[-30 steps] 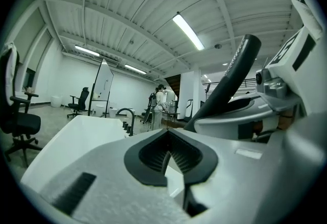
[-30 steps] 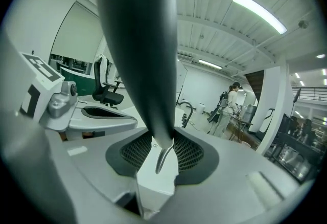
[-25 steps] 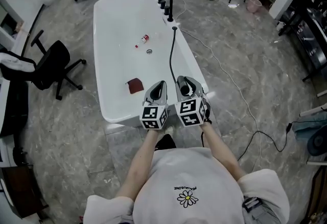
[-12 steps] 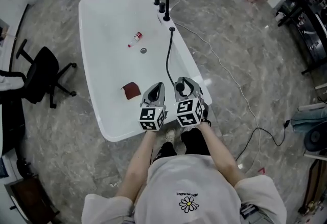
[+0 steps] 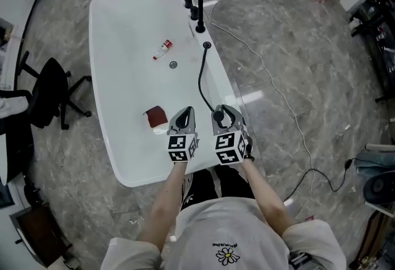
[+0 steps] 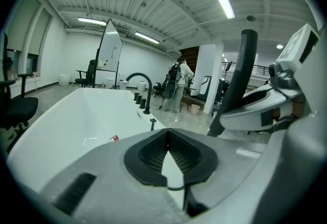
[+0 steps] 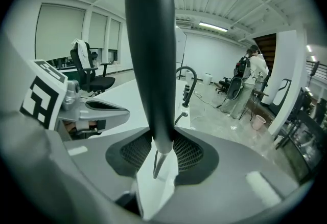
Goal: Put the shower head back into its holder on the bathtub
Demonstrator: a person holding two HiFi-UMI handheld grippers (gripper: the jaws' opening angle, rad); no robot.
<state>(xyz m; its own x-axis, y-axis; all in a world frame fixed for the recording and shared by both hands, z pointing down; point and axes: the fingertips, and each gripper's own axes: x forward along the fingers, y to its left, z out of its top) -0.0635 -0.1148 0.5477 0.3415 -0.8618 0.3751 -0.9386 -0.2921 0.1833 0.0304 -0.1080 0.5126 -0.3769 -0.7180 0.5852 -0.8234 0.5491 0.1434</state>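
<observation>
1. The right gripper is clamping the black shower head near its lower stem. The wand is standing upright over the near end of the white bathtub.
2. The left gripper is riding just beside it, its jaws pressed together on nothing.
3. The holder is sitting on the tub's right rim near the faucet knobs, well apart from the head, with the hose trailing between them.
4. In my judgement, doing this well is meaning travelling along that rim, letting the hose slacken without kinking, lowering the stem squarely into the holder, and easing the grip only once it is seating.
</observation>
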